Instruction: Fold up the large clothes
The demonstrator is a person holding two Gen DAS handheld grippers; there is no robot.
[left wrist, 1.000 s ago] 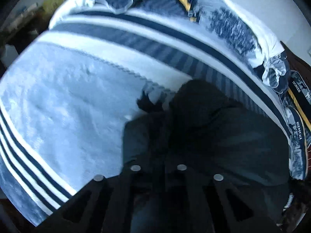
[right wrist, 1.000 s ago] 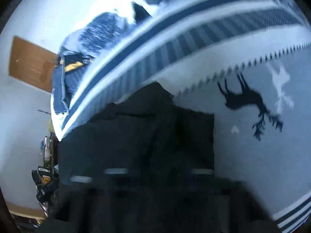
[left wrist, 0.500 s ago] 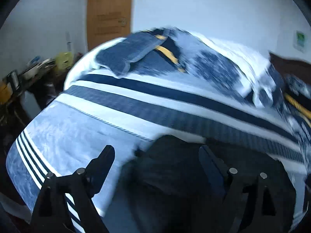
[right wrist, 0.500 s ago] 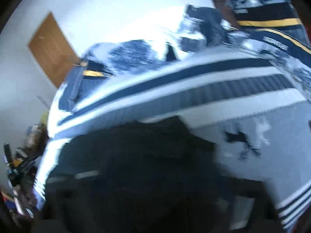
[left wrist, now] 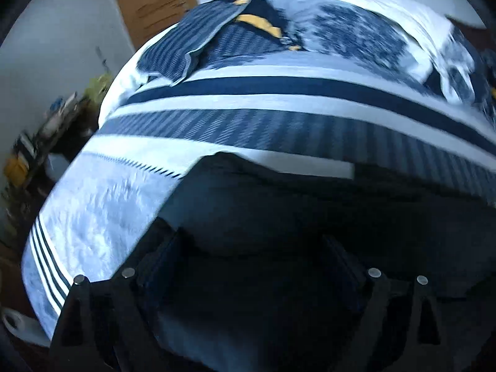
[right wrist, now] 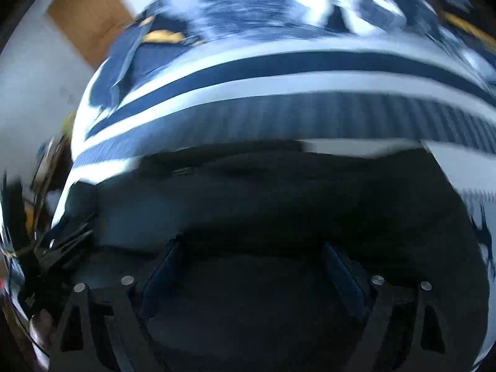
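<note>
A dark garment (left wrist: 294, 204) lies folded on the striped blue and white bedspread (left wrist: 279, 124). In the left wrist view my left gripper (left wrist: 251, 248) is open, its fingers (left wrist: 161, 254) wide apart above the garment's near part, with nothing held. In the right wrist view the same garment (right wrist: 279, 192) fills the lower middle. My right gripper (right wrist: 251, 254) is open and empty above it, fingers (right wrist: 341, 263) spread. Both views are blurred by motion.
Crumpled blue patterned bedding and pillows (left wrist: 341, 31) lie at the far end of the bed. A wooden door (left wrist: 152, 3) is in the back wall. A cluttered side table (left wrist: 40, 142) stands left of the bed. A deer print (right wrist: 483, 232) marks the bedspread at right.
Both grippers were shut low on the dark garment; they have opened, let it go and lifted back, so more of the bed and room shows.
</note>
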